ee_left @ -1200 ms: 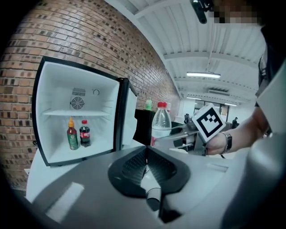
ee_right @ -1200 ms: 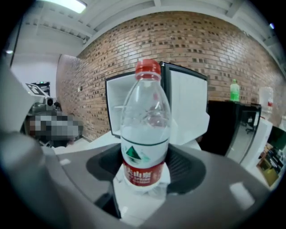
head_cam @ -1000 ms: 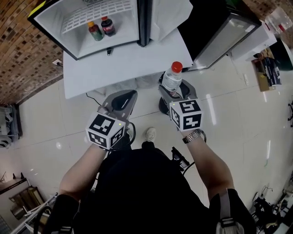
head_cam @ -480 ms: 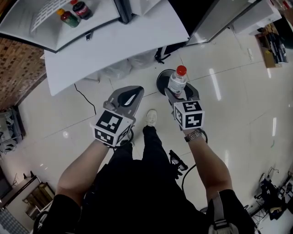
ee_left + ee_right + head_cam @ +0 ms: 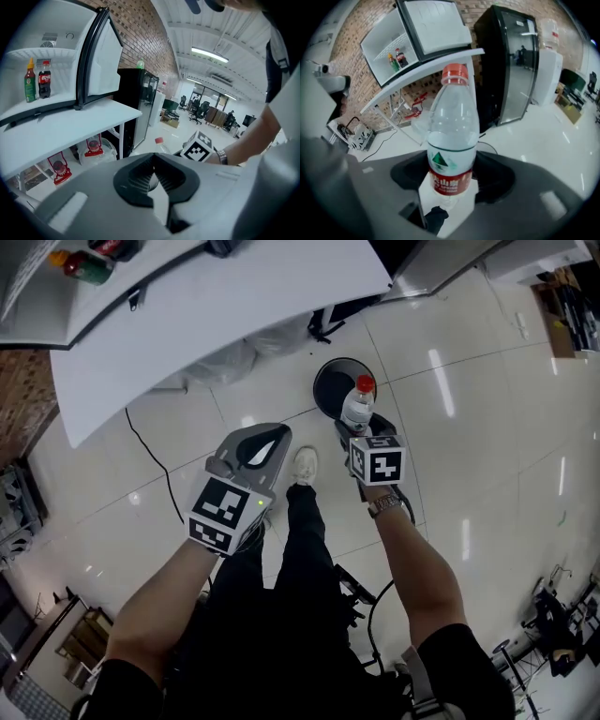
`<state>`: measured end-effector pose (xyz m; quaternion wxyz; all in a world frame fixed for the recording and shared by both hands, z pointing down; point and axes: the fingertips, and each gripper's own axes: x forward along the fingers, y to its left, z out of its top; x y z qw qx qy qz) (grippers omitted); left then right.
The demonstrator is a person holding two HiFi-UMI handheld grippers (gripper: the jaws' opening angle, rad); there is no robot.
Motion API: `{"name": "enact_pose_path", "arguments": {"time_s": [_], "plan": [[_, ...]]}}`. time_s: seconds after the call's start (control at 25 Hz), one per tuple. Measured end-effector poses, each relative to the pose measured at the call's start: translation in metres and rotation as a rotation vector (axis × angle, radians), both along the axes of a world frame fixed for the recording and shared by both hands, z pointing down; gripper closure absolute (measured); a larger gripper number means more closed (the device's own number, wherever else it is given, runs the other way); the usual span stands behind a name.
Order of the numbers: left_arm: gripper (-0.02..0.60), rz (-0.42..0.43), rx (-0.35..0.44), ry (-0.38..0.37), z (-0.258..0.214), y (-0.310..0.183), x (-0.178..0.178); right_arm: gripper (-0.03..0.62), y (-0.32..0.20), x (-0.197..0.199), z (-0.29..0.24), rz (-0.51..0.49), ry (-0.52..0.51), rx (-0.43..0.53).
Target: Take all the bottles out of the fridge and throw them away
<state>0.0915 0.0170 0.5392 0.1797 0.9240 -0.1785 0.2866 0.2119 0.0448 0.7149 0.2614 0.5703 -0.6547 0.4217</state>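
Note:
My right gripper (image 5: 362,430) is shut on a clear water bottle (image 5: 357,407) with a red cap and red label, held upright; its jaws grip the label band (image 5: 451,177). In the head view the bottle overlaps the rim of a round black bin (image 5: 333,388) on the floor. My left gripper (image 5: 263,442) hangs to the left with its jaws together and nothing between them (image 5: 153,161). A green bottle (image 5: 30,80) and a cola bottle (image 5: 44,78) stand on a shelf of the open white fridge (image 5: 56,51).
The fridge sits on a white table (image 5: 216,315) with tied plastic bags (image 5: 225,362) beneath it. A black glass-door fridge (image 5: 511,61) stands right of the table. A cable (image 5: 150,460) runs across the tiled floor. The person's shoe (image 5: 305,463) is between the grippers.
The table and fridge have slid toward the top left of the head view as the person moved back. Both grippers kept their poses; the bottle stays gripped, now against the bin.

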Motion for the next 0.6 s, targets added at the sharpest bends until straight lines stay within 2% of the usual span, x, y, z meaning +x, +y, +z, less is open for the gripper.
{"name": "enact_pose_path", "arguments": {"time_s": [0.24, 0.6], "plan": [[0.578, 0.012, -0.039, -0.037, 0.031, -0.001, 0.004, 0.303, 0.004, 0.013, 0.085, 0.062, -0.049, -0.162], [0.578, -0.044, -0.109, -0.077, 0.073, -0.017, -0.005, 0.303, -0.008, 0.030, 0.194, 0.096, -0.068, -0.347]]}}
